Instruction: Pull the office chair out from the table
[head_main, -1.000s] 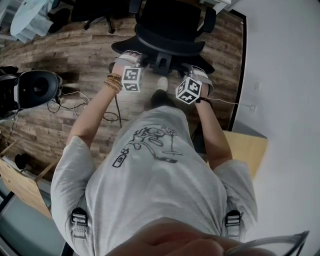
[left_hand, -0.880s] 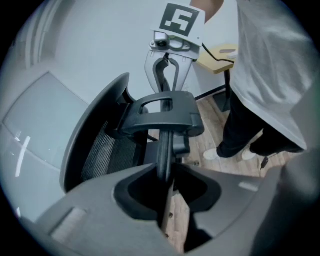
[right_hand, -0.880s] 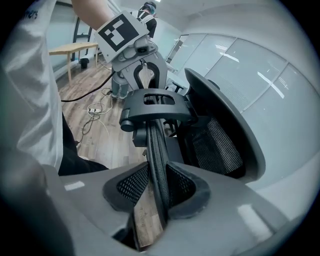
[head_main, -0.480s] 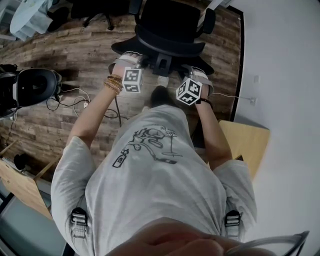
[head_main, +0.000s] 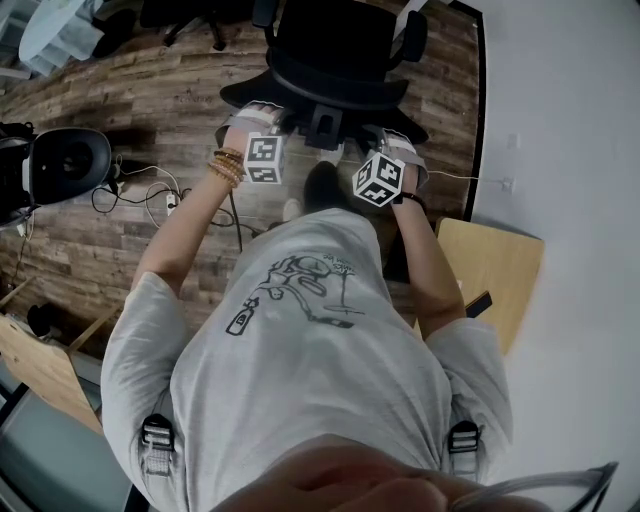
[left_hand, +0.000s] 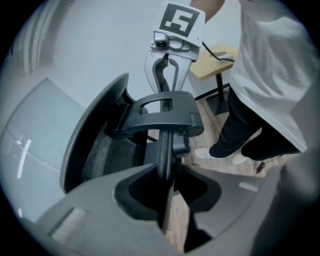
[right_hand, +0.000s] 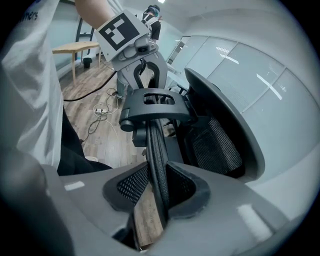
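the left gripper (left_hand: 165, 176) and the right gripper (right_hand: 159, 194) each clench the thin back-frame edge of the office chair (head_main: 335, 70). the chair stands on the wooden floor (head_main: 130, 100) just ahead of the person, apart from the table (head_main: 500, 265) at the right. loose cables (head_main: 150, 200) lie on the floor at the left.

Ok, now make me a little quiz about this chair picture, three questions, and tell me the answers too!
1. True or false: the right gripper is shut on the office chair.
2. What is the left gripper clamped on? A the chair's back rim, B a broom, C a cup.
3. Fill in: the light wooden table stands on the person's ____ side.

Key: 1 true; 2 A; 3 right.
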